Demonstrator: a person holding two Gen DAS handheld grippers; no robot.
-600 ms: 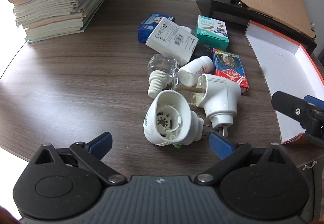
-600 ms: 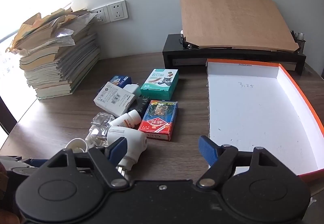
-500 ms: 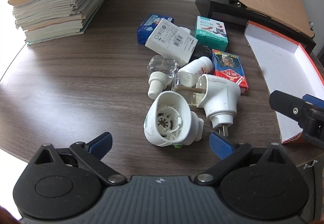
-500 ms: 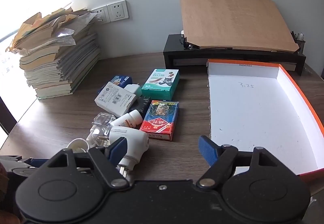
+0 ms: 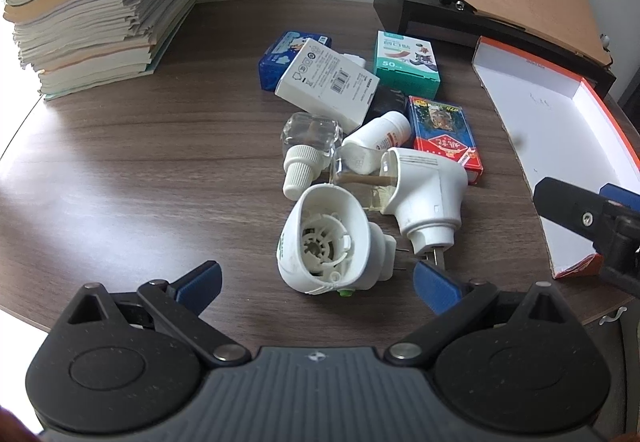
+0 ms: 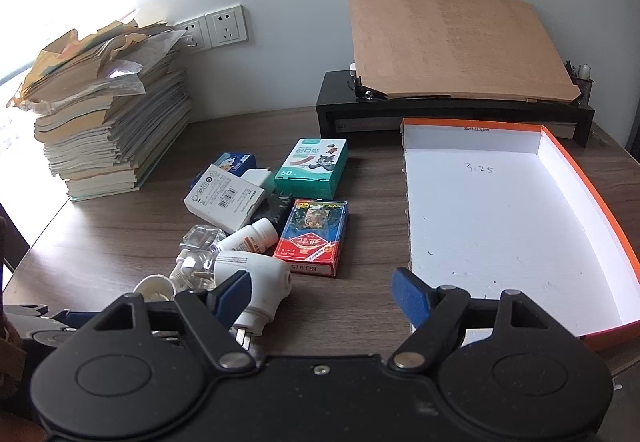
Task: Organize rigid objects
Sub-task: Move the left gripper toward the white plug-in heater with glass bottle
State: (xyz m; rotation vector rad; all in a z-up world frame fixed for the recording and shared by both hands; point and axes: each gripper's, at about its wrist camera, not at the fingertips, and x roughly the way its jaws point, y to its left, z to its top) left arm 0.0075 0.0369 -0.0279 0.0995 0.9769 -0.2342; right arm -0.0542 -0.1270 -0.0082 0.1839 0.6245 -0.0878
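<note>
A pile of small objects lies mid-table: two white plug-in devices [image 5: 328, 242] [image 5: 428, 198], a clear bottle [image 5: 308, 138], a white pill bottle [image 5: 380, 134], a red card box [image 5: 440, 130], a white box [image 5: 328, 82], a teal box [image 5: 404, 58] and a blue box [image 5: 288, 50]. My left gripper [image 5: 316, 278] is open, just in front of the nearest white device. My right gripper [image 6: 320, 294] is open and empty over the table, between the pile and the box lid [image 6: 500, 226]. It shows at the right in the left wrist view [image 5: 592, 218].
A white, orange-edged box lid [image 5: 552, 114] lies at the right. A tall stack of books [image 5: 92, 2] stands at the back left. A black stand with a brown board [image 6: 452, 46] sits against the back wall. Wall sockets [image 6: 224, 26] are behind.
My left gripper has eased slightly forward toward the nearest white device. The right gripper has barely moved. Nothing was taken hold of.
</note>
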